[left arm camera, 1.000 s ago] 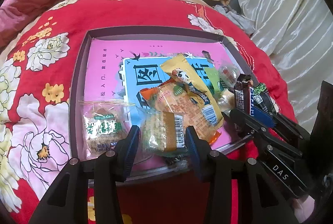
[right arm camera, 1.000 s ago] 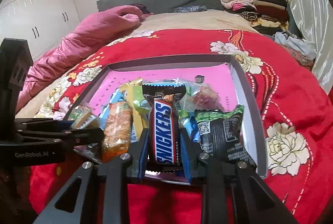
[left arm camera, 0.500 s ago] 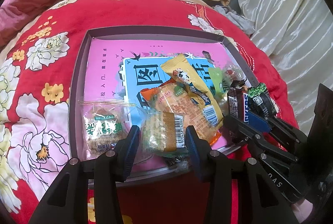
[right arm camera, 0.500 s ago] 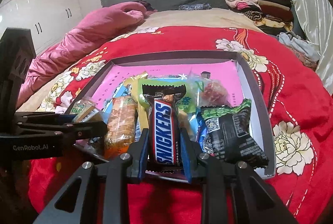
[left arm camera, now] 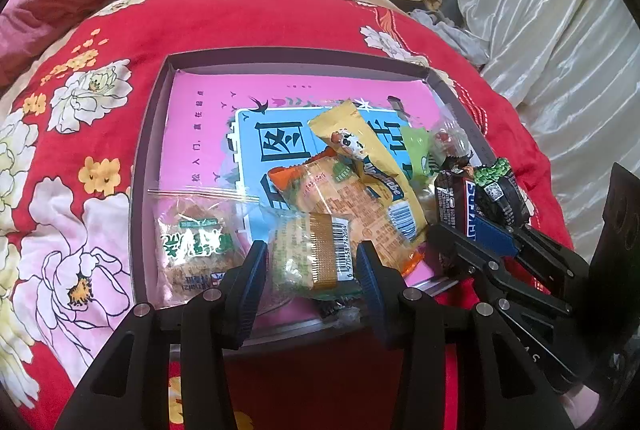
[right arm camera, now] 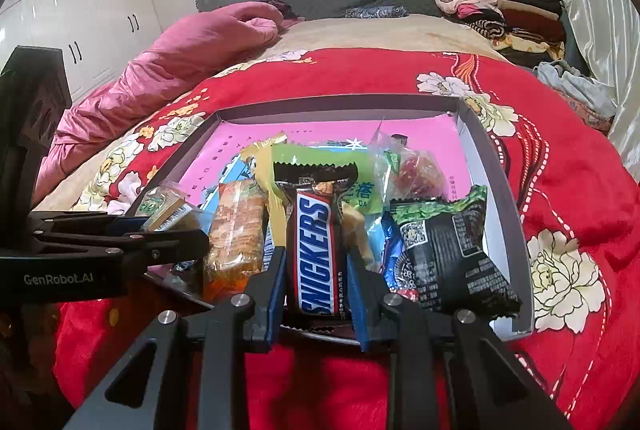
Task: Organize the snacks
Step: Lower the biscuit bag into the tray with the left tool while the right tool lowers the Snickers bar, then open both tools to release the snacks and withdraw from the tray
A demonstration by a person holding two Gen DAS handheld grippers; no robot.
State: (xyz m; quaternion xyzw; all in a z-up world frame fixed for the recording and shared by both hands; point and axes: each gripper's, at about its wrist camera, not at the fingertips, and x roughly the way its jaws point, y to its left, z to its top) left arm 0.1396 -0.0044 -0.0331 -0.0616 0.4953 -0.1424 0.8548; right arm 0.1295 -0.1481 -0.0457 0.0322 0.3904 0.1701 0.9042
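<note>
A shallow grey box (left arm camera: pixel 140 170) with a pink and blue liner lies on a red floral quilt. My left gripper (left arm camera: pixel 310 262) is shut on a clear-wrapped green and gold snack pack (left arm camera: pixel 312 254) at the box's near edge. My right gripper (right arm camera: pixel 316 270) is shut on a Snickers bar (right arm camera: pixel 316 246), held upright over the near edge; the bar also shows in the left wrist view (left arm camera: pixel 460 206). An orange biscuit pack (left arm camera: pixel 344 198), a yellow wafer pack (left arm camera: pixel 360 154), a clear bag with green label (left arm camera: pixel 192 242) and a black and green pack (right arm camera: pixel 444 254) lie in the box.
A clear bag of red sweets (right arm camera: pixel 416 174) and a light green packet (right arm camera: pixel 360 190) lie further in. The quilt (right arm camera: pixel 560 170) surrounds the box. A pink duvet (right arm camera: pixel 180 58) is at the far left and folded clothes (right arm camera: pixel 500 2) at the far right.
The right gripper has carried the Snickers bar a little forward and left over the box's near edge. The left gripper and its pack have stayed put.
</note>
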